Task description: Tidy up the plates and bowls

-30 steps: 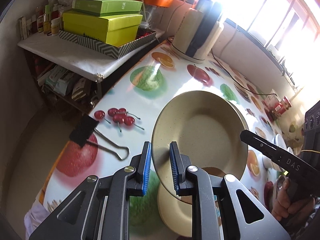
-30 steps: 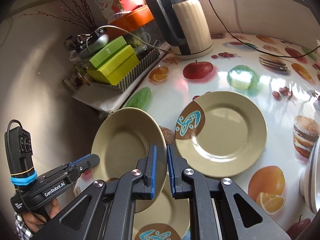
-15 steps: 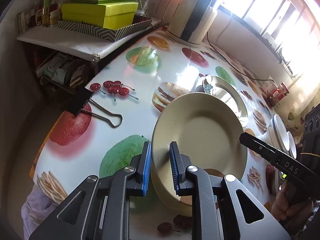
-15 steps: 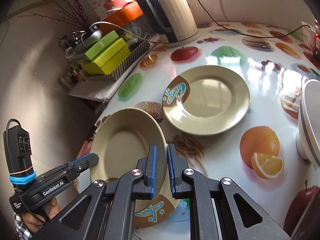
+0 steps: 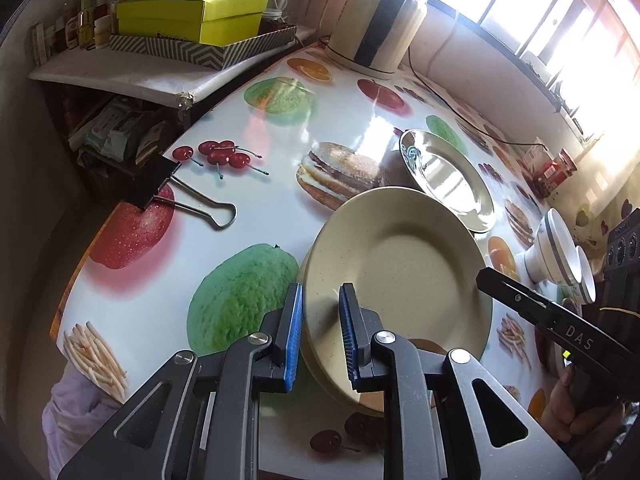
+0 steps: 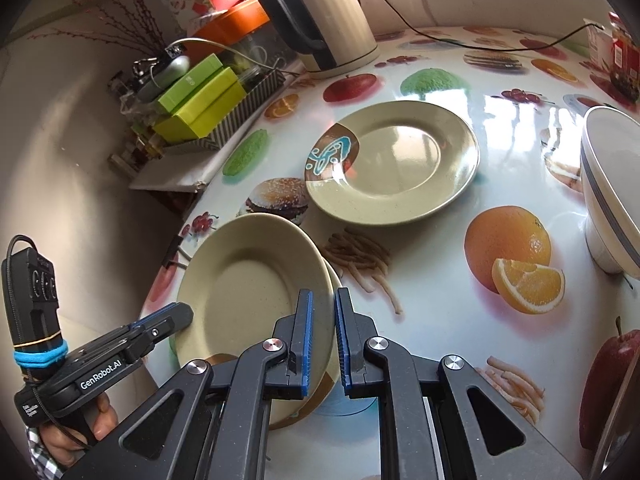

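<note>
I hold a beige top plate (image 5: 404, 264) by two opposite rim edges, one in each claw. It sits just above, or already touching, a matching lower plate (image 6: 334, 380) at the near edge of the tabletop (image 5: 280, 208); I cannot tell whether the two are fully seated.

My left claw (image 5: 320, 332) is narrow, its blue pads either side of the near rim. My right claw (image 6: 322, 336) is likewise narrow on the opposite rim. In both views the gap looks slightly wider than the rim, so I cannot tell whether the grip is firm or loosening.

To do this step well, I judge I should level the top plate, centre it so the rims line up all round, lower both sides together, then open both claws evenly and draw back along the rim line so nothing gets dragged sideways. The stack sits close to the tabletop edge, so a sideways nudge is the risk.

Count: three plates in all, two here and a third plate (image 6: 394, 162), with a brown and blue patch, lying flat farther in, well apart. Two white bowls (image 5: 554, 248) with grey bands stand to the right.

One kettle (image 6: 324, 20) stands at the back, and one binder clip (image 5: 160, 182) lies near the left edge.
</note>
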A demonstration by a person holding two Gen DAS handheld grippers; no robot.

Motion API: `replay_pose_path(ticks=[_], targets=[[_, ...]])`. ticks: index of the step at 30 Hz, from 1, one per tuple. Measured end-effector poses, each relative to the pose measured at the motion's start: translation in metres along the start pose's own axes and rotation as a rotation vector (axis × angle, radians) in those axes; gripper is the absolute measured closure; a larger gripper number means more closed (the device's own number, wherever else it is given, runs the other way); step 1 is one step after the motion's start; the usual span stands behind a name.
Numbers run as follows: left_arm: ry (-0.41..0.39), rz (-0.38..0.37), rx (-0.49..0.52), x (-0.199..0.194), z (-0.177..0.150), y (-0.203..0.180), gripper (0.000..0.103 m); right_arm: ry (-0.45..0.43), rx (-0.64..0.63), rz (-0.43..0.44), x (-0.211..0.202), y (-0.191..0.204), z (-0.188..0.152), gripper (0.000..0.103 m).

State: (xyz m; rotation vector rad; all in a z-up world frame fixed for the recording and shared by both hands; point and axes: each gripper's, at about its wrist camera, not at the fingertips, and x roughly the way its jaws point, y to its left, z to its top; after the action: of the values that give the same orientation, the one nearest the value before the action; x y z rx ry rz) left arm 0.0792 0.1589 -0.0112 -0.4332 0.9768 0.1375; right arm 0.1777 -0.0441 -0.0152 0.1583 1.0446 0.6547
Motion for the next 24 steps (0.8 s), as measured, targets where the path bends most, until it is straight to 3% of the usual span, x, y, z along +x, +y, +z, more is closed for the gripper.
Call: replay_pose_path(ticks=[24], targets=[[0.020, 0.018, -0.001, 0.0033, -0.0051, 0.0007, 0.084, 0.018, 0.006, -0.017, 0.0070, 0.0007, -0.0085, 0.090]])
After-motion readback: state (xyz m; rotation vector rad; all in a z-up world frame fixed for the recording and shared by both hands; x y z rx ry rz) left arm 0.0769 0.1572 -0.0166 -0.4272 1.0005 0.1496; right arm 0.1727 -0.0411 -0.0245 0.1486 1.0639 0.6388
